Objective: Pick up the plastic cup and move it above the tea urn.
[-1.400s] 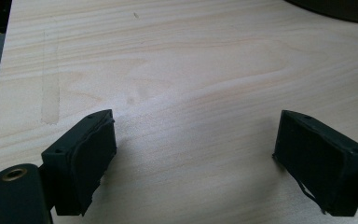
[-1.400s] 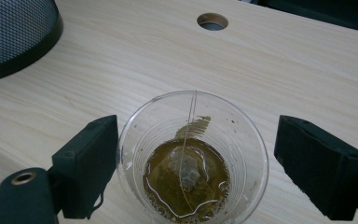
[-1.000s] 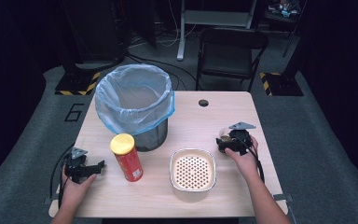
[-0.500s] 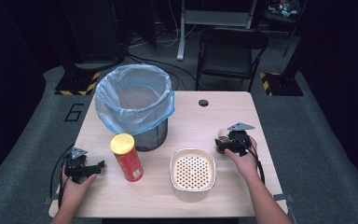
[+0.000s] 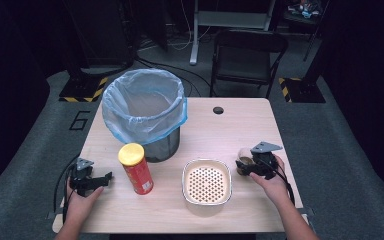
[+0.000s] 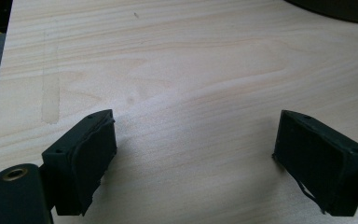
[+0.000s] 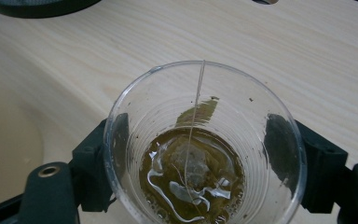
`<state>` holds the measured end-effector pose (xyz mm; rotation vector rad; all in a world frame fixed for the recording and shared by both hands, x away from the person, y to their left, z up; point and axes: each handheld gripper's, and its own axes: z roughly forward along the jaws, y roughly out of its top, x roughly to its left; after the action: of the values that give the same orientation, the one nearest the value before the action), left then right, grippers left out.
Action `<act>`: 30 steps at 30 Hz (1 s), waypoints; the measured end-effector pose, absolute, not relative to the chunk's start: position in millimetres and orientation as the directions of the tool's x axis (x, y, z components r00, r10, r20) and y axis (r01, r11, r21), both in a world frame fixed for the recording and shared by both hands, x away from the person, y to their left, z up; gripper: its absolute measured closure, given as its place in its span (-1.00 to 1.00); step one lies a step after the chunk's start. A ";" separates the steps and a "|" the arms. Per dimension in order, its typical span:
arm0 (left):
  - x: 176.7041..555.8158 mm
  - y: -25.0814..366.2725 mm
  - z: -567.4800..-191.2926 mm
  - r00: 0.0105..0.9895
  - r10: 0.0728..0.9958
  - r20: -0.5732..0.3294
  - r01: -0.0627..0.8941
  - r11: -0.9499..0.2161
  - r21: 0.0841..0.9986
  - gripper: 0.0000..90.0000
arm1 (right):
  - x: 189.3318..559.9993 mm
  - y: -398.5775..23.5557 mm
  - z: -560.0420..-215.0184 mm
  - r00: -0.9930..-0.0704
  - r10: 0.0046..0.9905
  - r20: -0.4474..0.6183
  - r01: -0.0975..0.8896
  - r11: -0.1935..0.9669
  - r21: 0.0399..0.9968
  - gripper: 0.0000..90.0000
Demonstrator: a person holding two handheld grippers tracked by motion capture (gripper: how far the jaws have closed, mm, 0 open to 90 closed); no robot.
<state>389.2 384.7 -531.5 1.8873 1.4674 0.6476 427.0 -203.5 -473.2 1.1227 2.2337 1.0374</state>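
My right gripper (image 5: 246, 166) is shut on a clear plastic cup (image 7: 200, 144) at the table's right side. Its jaws have just been closing, and the pads (image 7: 284, 154) press the cup's two sides. The cup (image 5: 243, 163) holds a tea bag with its string in a little brown liquid, and it stands just right of a cream strainer bowl (image 5: 206, 181). My left gripper (image 5: 102, 179) rests on the table near the front left corner. In the left gripper view it (image 6: 193, 154) stands open over bare wood, nothing between the jaws.
A red chip can with a yellow lid (image 5: 136, 168) stands upright between my left gripper and the bowl. Behind it is a bin lined with a blue bag (image 5: 144, 107). A dark cable hole (image 5: 218, 110) sits at the table's far side. A chair (image 5: 250, 55) stands beyond the table.
My right hand has shifted a little toward the table's near edge with the cup between the jaws. The left hand has stayed still.
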 end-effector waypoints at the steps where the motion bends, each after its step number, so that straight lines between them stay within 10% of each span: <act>1: 389.1 384.7 -531.1 0.251 0.968 -0.008 0.648 -0.162 0.744 -0.72 | 424.2 -205.4 -473.3 -0.587 0.808 -0.043 0.491 0.398 0.775 -0.50; 30: 389.2 384.6 -531.5 0.251 0.968 -0.008 0.644 -0.161 0.748 -0.72 | 411.2 -214.6 -490.9 -0.592 0.806 -0.002 0.450 0.332 0.829 -0.38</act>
<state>389.2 384.6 -531.5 1.8870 1.4659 0.6499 411.2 -214.6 -490.9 1.1061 2.1877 1.1615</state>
